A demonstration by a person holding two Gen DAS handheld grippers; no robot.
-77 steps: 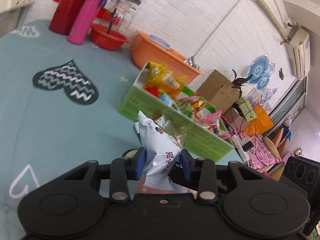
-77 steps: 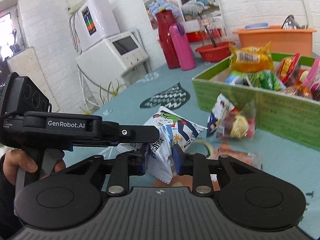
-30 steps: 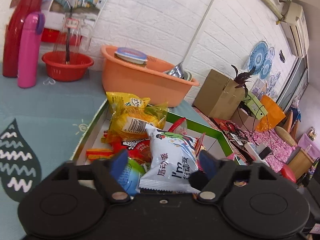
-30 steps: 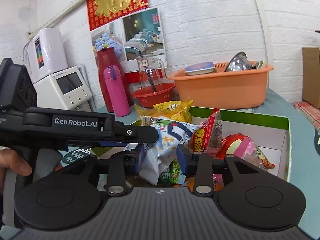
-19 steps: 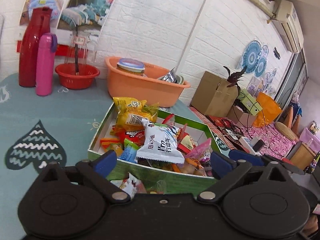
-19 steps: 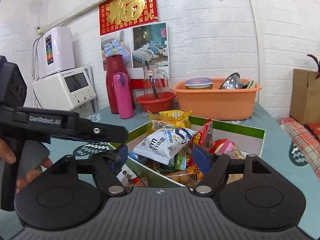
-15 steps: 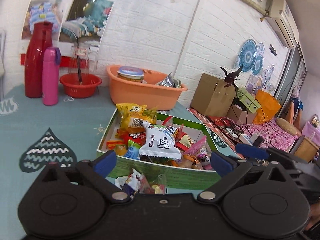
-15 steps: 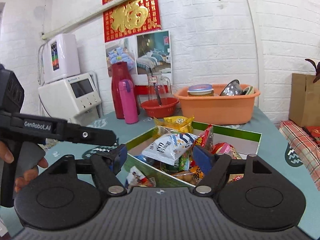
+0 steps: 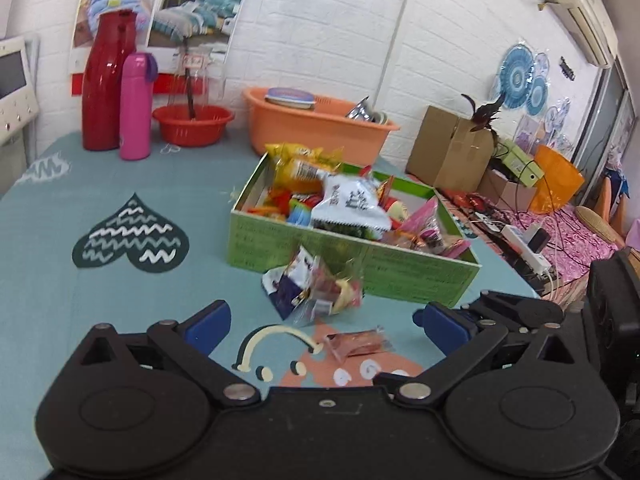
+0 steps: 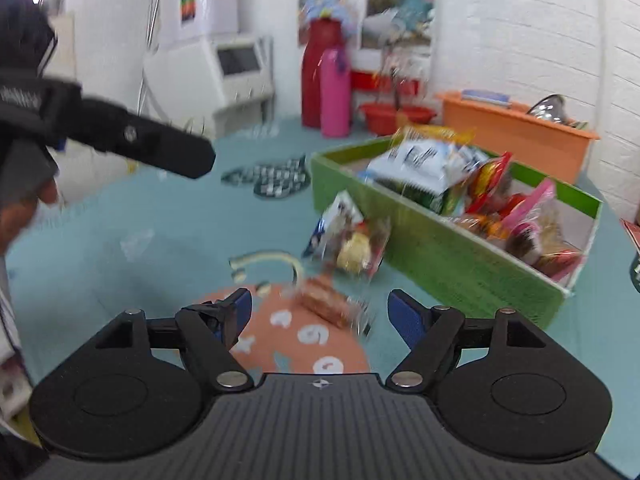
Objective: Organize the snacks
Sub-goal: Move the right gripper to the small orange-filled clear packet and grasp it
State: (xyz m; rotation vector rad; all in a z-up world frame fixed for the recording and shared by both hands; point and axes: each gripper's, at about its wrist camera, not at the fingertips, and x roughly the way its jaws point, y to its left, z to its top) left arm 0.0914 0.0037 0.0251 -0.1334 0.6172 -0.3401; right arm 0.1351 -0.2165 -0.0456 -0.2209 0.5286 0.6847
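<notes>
Teal tablecloth [image 9: 120,184] | white brick wall [image 9: 320,32] | green box [image 9: 352,256] of snacks

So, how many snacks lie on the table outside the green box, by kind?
Clear bag of sweets: 1
Small wrapped bar: 1
Total: 2

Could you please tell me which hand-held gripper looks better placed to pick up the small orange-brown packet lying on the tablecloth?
Probably the right hand-held gripper: its open jaws frame the orange-brown packet closely. The left hand-held gripper, also open, sees the packet off-centre and further ahead.
</notes>
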